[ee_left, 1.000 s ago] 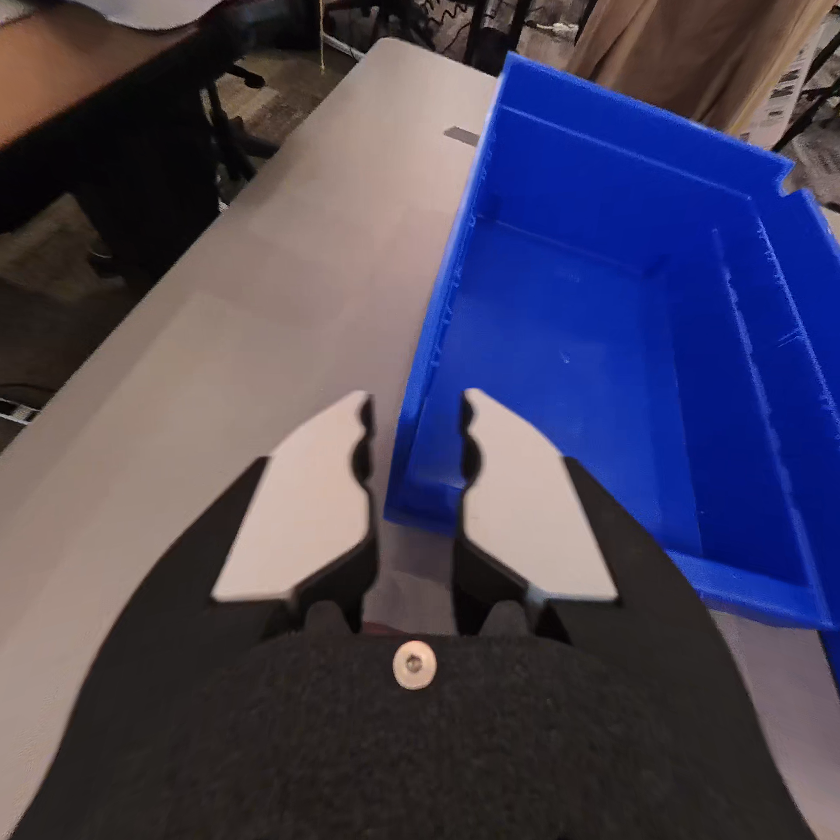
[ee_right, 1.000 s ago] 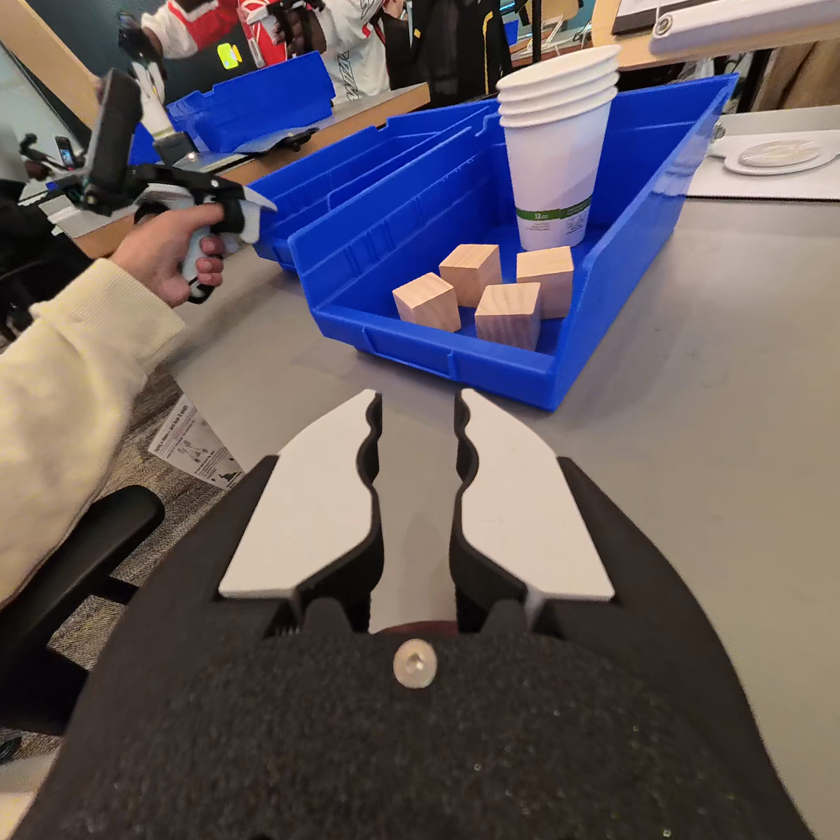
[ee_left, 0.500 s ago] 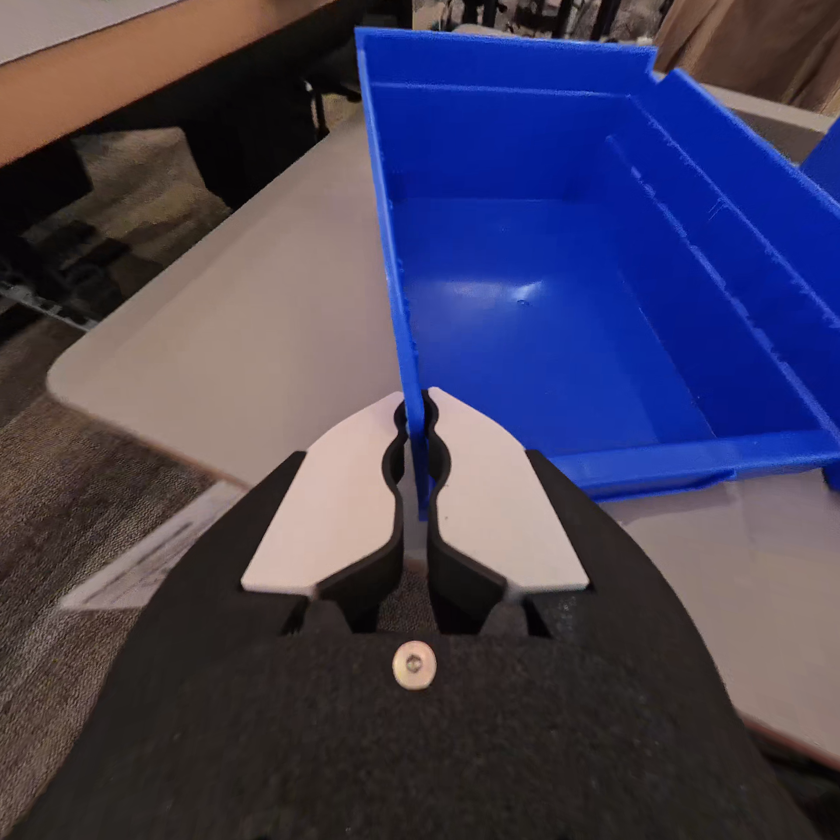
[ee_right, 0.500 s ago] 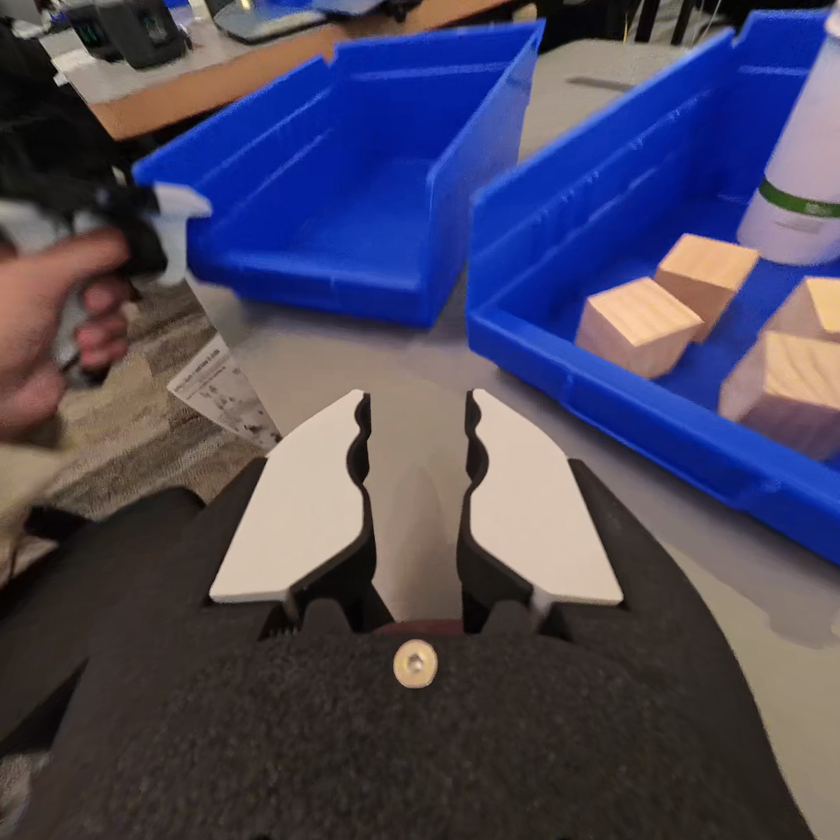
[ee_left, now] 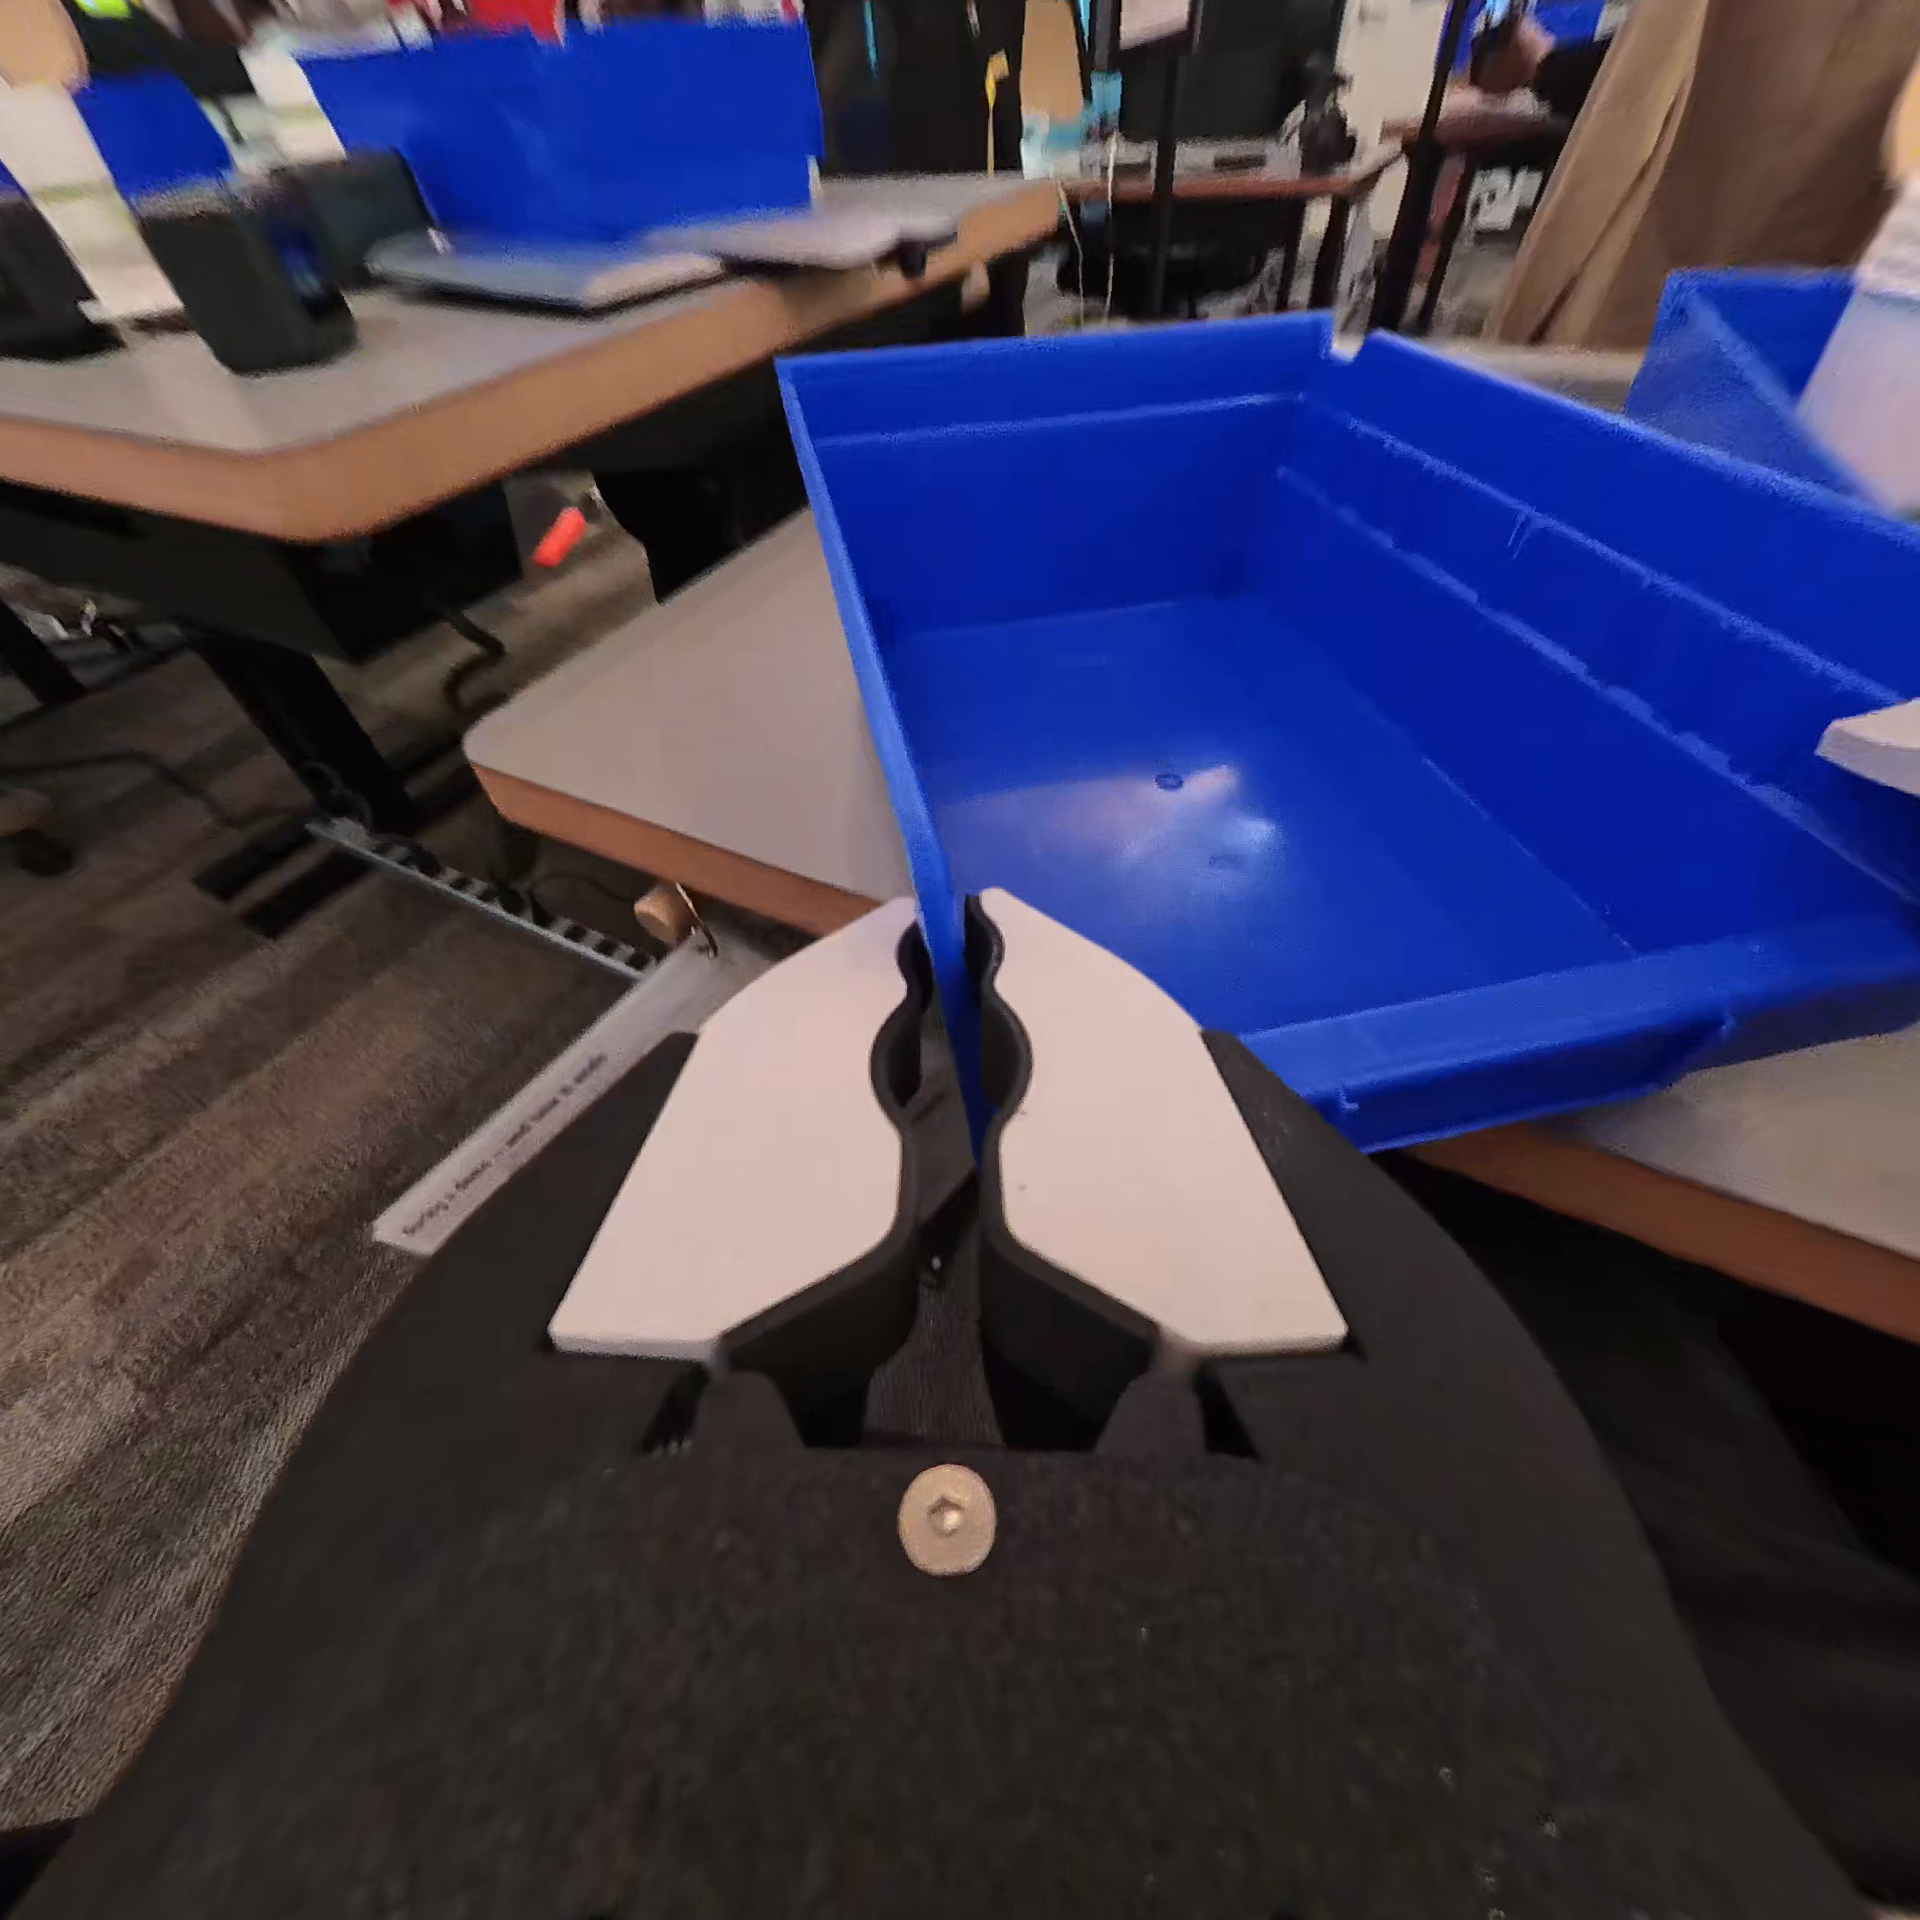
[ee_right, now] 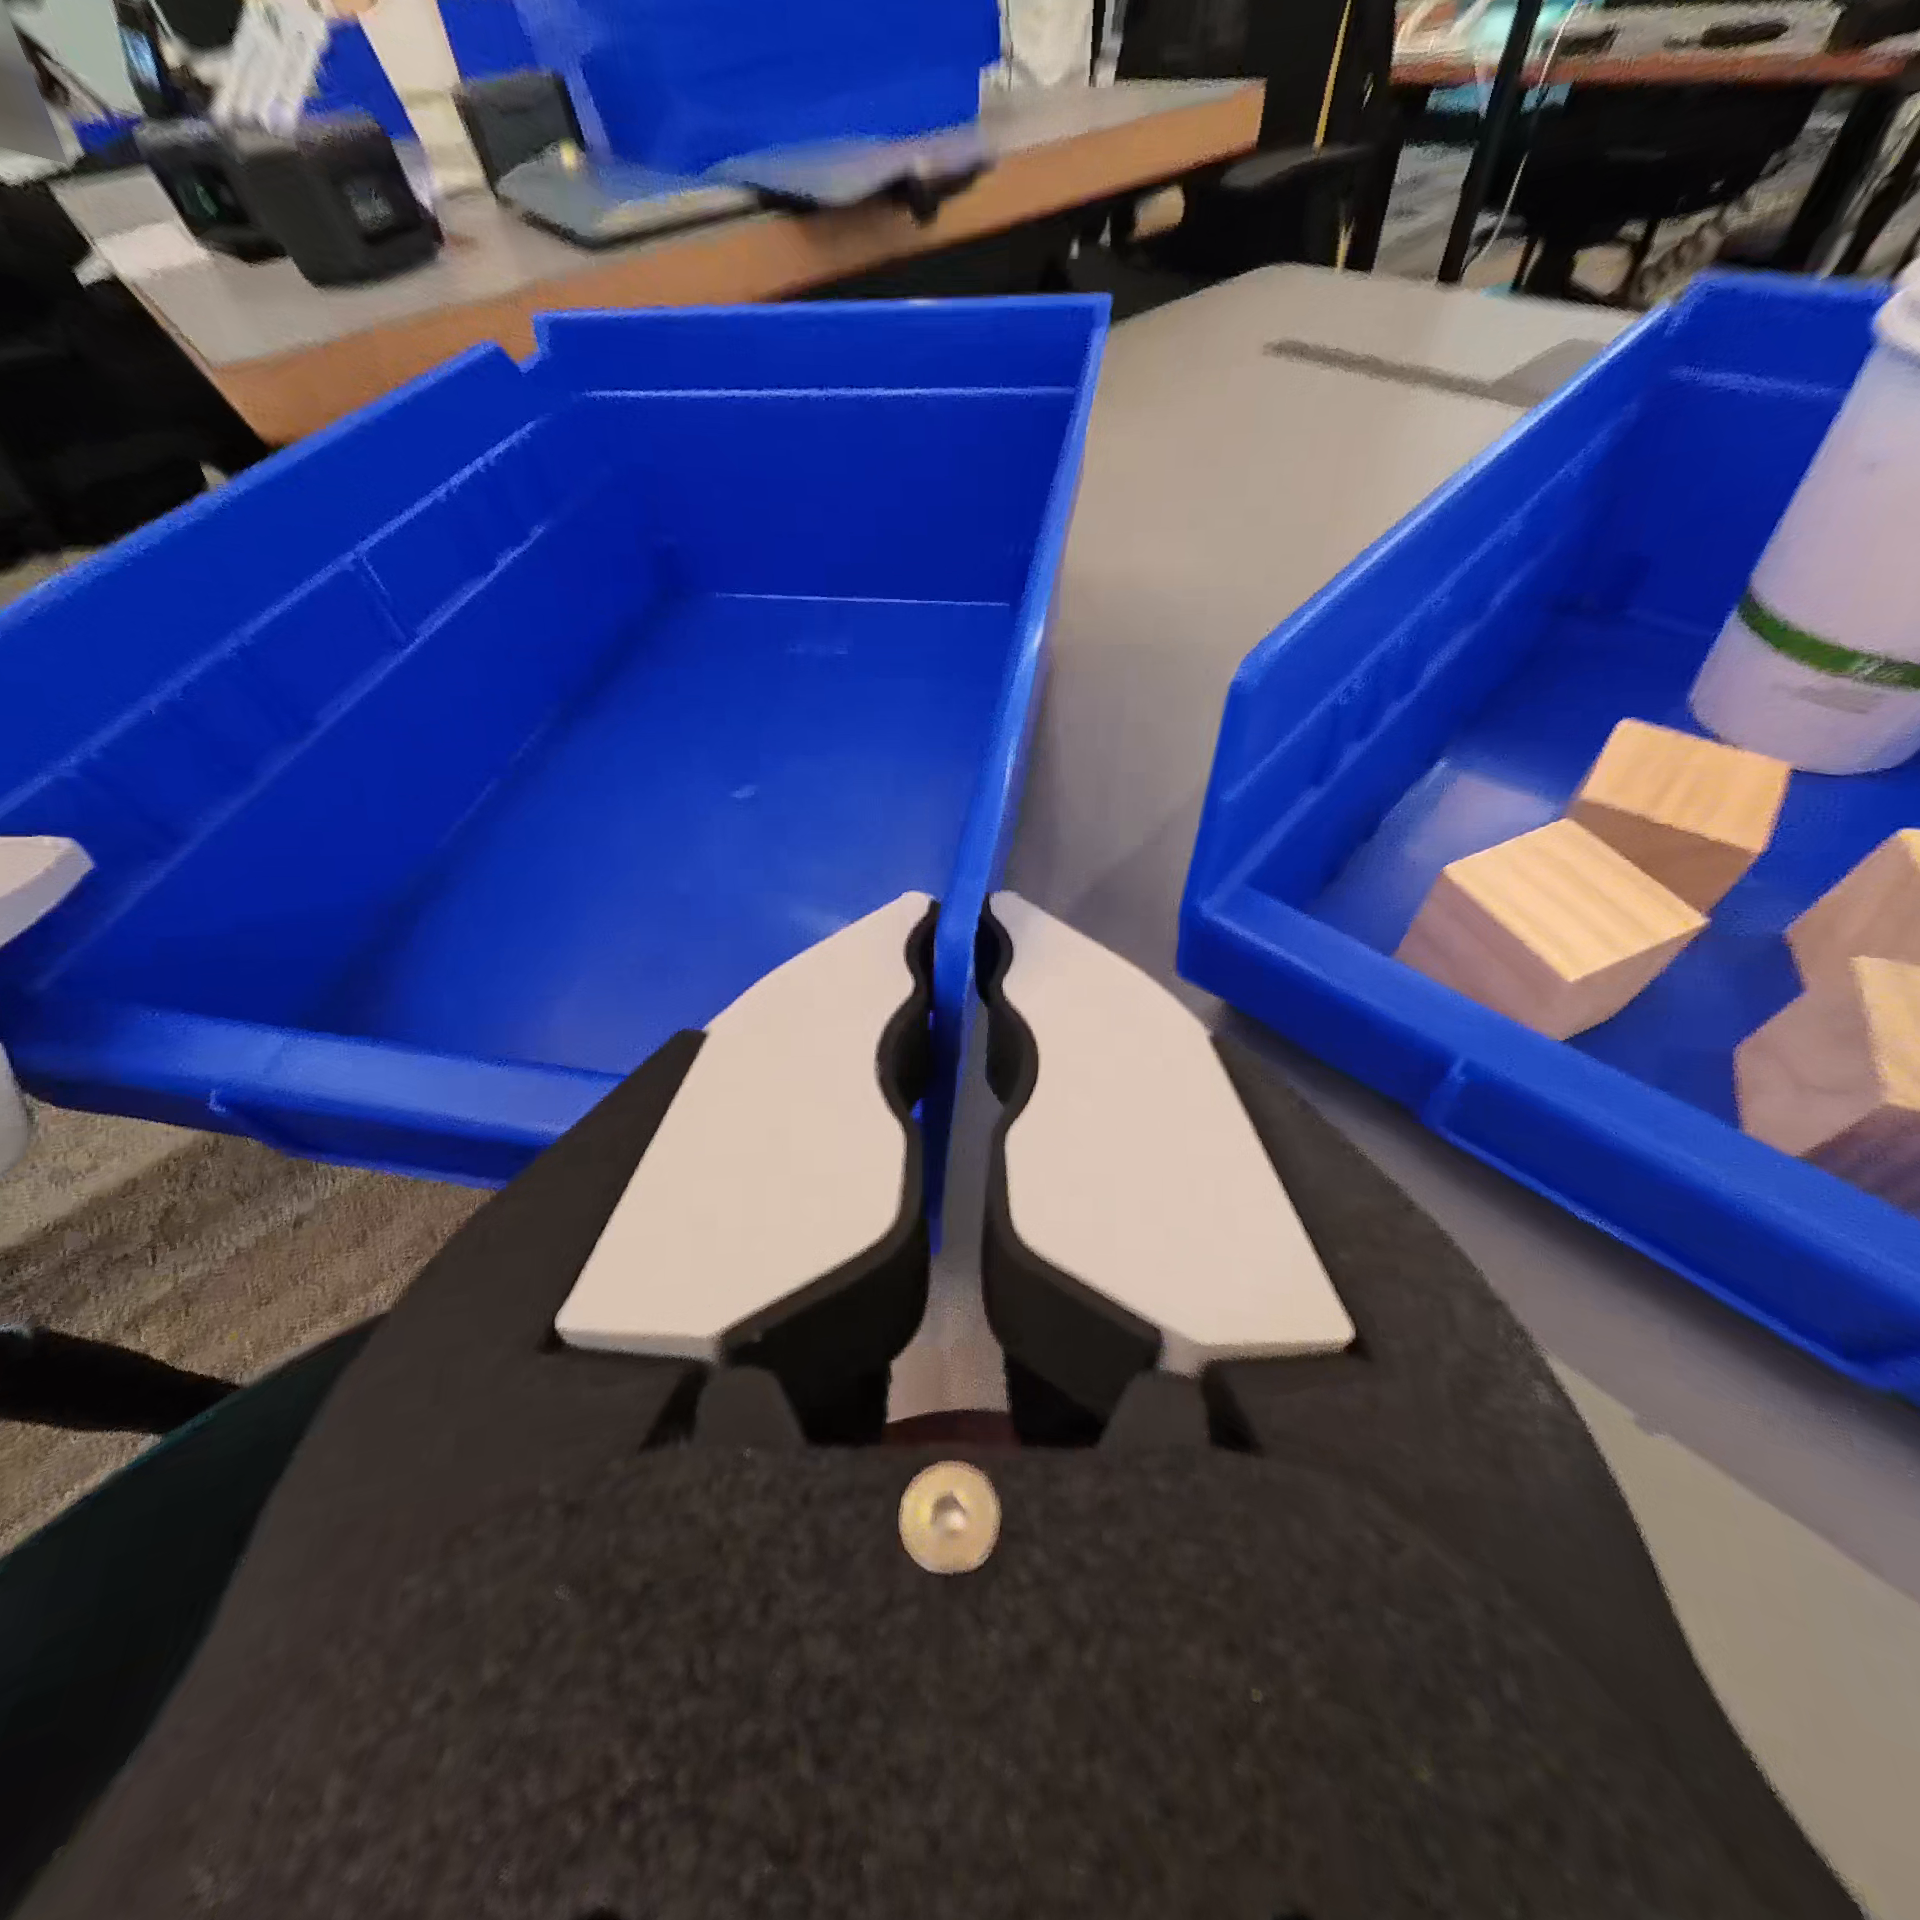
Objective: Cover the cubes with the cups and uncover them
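An empty blue bin (ee_left: 1351, 499) (ee_right: 790, 436) is held at both near corners. My left gripper (ee_left: 948, 914) is shut on its left side wall. My right gripper (ee_right: 960, 914) is shut on its right side wall. The bin's near end overhangs the table edge (ee_left: 1662, 1226). A second blue bin (ee_right: 1340, 997) to the right holds several wooden cubes (ee_right: 1548, 914) and a stack of white paper cups (ee_right: 1839, 623). The right gripper's fingertip (ee_left: 1875, 746) shows at the far right of the left wrist view; the left gripper's fingertip (ee_right: 36, 873) shows at the far left of the right wrist view.
The grey table (ee_right: 1195, 499) runs between the two bins. Carpeted floor (ee_left: 208, 1143) with a paper sheet (ee_left: 499, 1143) lies below the table edge. Behind stands another desk (ee_left: 312, 416) with black boxes, a laptop and more blue bins.
My right gripper swung left from the table and shut on the empty bin's right wall. My left gripper stayed shut on the left wall; the bin came toward me past the table edge.
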`<action>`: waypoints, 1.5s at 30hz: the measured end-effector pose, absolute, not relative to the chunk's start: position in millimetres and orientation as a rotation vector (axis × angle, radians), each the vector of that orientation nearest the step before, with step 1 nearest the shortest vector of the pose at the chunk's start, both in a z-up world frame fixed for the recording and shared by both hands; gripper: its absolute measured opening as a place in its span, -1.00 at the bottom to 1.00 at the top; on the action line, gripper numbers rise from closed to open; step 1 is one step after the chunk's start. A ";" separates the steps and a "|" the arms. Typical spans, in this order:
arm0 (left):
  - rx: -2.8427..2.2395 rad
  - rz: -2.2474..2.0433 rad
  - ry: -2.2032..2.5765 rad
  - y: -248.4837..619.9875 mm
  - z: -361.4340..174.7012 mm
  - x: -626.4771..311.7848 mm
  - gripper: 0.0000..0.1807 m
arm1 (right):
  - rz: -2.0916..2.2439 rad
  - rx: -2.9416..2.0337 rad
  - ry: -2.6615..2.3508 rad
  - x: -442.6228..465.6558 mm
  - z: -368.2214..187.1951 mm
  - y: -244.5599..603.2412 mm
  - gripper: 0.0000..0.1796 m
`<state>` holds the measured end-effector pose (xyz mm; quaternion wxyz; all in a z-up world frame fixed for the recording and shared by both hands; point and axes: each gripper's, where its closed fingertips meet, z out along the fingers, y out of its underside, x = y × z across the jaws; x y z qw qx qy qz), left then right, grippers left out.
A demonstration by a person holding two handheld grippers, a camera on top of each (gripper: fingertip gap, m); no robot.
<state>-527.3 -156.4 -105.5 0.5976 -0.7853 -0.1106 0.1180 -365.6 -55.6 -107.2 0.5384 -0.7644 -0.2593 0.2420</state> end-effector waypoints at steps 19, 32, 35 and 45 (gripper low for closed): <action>-1.556 -0.197 0.380 -38.4 41.6 -150.1 -0.93 | 0.043 -1.636 -0.010 47.1 52.0 -62.4 -0.95; -1.847 -0.334 0.563 22.4 -113.6 88.9 -0.93 | 0.006 -1.953 0.214 275.8 -109.4 -26.0 -0.94; -1.893 -0.351 0.645 11.2 -137.9 101.2 -0.76 | 0.023 -1.942 0.193 284.4 -126.7 -20.7 -0.95; -1.926 -0.511 0.773 -31.4 -128.6 87.2 -0.45 | -0.098 -1.960 0.154 294.2 -121.9 -25.5 -0.81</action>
